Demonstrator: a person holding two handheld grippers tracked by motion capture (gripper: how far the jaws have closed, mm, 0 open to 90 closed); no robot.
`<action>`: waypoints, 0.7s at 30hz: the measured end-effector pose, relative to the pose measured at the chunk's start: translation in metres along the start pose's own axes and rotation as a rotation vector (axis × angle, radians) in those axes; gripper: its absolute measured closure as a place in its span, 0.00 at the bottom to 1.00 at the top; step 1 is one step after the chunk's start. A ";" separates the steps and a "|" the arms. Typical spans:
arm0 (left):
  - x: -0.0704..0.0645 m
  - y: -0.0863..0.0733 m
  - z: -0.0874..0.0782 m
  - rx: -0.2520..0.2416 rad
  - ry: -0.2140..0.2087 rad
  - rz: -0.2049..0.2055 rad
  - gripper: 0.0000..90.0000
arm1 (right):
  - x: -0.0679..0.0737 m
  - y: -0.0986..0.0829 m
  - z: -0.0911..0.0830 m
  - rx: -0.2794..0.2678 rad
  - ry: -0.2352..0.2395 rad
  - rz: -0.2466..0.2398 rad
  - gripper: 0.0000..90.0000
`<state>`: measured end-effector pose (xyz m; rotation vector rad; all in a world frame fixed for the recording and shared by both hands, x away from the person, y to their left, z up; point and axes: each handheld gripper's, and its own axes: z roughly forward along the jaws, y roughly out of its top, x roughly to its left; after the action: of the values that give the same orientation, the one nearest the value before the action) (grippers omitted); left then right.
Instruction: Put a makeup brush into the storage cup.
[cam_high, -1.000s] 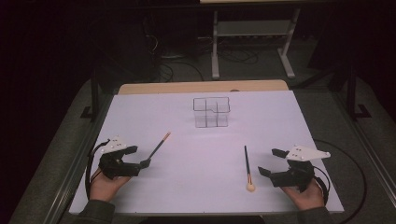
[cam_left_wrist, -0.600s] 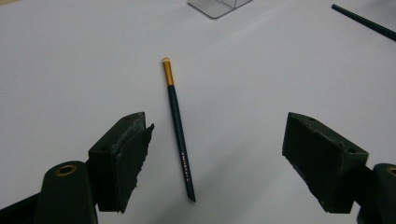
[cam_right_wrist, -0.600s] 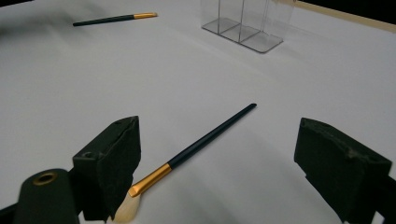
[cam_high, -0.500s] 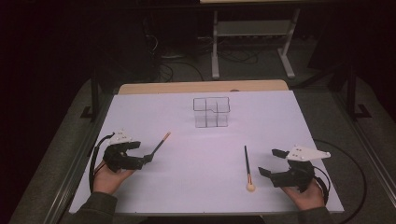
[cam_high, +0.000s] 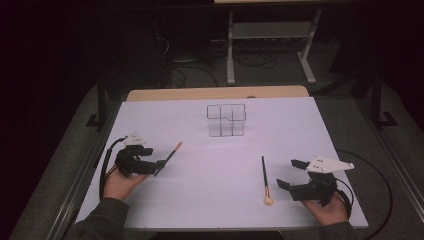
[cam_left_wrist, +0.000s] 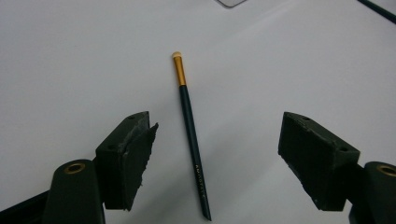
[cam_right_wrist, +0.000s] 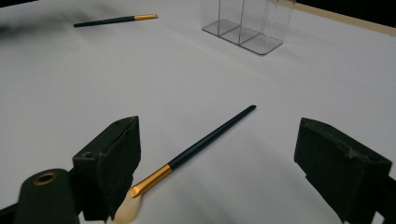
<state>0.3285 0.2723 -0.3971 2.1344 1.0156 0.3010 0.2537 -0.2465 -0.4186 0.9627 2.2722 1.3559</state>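
The white table (cam_high: 215, 150) carries a clear compartmented organizer (cam_high: 226, 120) near its far middle, standing upright and apparently empty, with two makeup brushes lying flat on the near half, well apart from each other and from the organizer. The left gripper (cam_high: 158, 164) sits at the near-left, jaws spread wide with nothing between the pads; in the left gripper view the slim brush (cam_left_wrist: 191, 135) lies between the jaws, handle end towards the camera, gold ferrule and small pale tip pointing away. The right gripper (cam_high: 291, 174) rests at the near-right, likewise parted and empty, just beside the second brush (cam_high: 265, 181), whose rounded cream head points toward the person. Judgement: the step in hand is the pickup of the slim brush by the left gripper. To do it well, lower the jaws until the pads straddle the dark handle near its middle, square to its length, then close gently; the handle is thin and tapered, so a skewed or glancing close could roll or flick it away.
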 end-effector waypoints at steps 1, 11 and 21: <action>0.000 0.001 0.001 0.004 -0.003 -0.001 0.29 | 0.000 0.000 0.000 0.000 0.000 -0.001 0.15; 0.005 0.019 0.013 0.056 0.001 0.014 0.33 | 0.001 0.001 0.000 0.001 0.004 0.000 0.15; 0.011 0.026 0.027 0.091 0.007 -0.010 0.40 | 0.001 0.002 -0.001 -0.006 -0.002 -0.004 0.15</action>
<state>0.3642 0.2555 -0.3984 2.2106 1.0623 0.2621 0.2528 -0.2456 -0.4167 0.9566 2.2663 1.3594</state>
